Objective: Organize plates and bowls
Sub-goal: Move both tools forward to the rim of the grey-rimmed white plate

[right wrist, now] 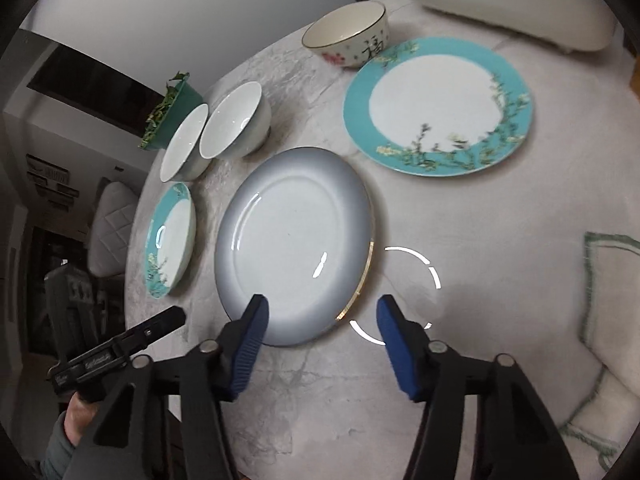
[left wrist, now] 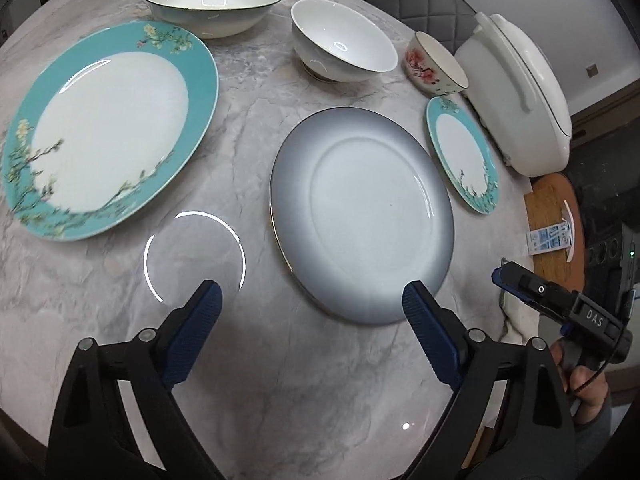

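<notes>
Covering the marble table (left wrist: pixel 248 92): plates, bowls.

Left gripper (left wrist: pixel 312 300): the 2 blue-padded fingers (left wrist: pixel 198 332) stand wide apart and point steeply downward, toward 12 o'clock in the left wrist view. Nothing sits between the pads.

Right gripper (right wrist: pixel 322 314): the 2 blue fingers (right wrist: pixel 250 340) stand partly apart, at a narrower gap than the left pair, angled downward toward 12 o'clock. The pads press on nothing.

In the left wrist view, the right hand (left wrist: pixel 582 388) grips its tool's handle at 4 o'clock. In the right wrist view, the left hand (right wrist: pixel 80 416), grey-sleeved, holds its tool at 8 o'clock.
</notes>
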Demonstrator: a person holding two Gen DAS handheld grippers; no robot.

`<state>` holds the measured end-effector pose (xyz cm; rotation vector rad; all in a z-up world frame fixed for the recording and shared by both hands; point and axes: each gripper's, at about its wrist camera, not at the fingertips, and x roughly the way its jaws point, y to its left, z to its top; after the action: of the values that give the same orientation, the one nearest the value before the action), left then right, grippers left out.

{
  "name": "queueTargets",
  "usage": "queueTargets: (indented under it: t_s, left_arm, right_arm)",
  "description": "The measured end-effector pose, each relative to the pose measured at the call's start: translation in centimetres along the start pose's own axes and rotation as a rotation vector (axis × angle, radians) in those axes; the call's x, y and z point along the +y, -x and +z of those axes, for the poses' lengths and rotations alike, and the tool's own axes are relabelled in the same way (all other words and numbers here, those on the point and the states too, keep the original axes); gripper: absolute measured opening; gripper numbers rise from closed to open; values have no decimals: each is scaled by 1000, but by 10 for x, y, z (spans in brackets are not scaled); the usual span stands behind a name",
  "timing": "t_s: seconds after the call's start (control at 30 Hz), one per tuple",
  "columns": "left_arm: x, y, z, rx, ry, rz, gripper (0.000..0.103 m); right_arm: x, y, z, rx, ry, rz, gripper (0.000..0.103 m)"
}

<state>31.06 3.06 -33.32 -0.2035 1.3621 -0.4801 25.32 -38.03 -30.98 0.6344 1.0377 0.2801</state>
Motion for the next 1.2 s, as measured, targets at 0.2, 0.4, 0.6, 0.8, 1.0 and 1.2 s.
queueTargets:
  t_s: [0.2,0.4,0.6,0.8,1.0,1.2]
  left_arm:
    - [-3,-30,30,43,20,23,82]
    - [2,-47,51,54,62,-6,75]
    - [-11,-60,67,51,25,-13,69]
    - [-11,-72,79,85,7,-39,60]
    - [-16,-81,87,96,-22,-43,59]
    - [-17,-83,93,107,-44,-57,59]
  right_arm:
    - [-22,-22,26,43,8,113,59]
    - [-39,-32,39,79,28,185,57]
    - [-55,-39,40,110,10,244,55]
    - [-66,-45,47,121,-9,272,53]
    - [-72,-49,53,121,-16,290,51]
    - [-71,-53,56,139,3,318,50]
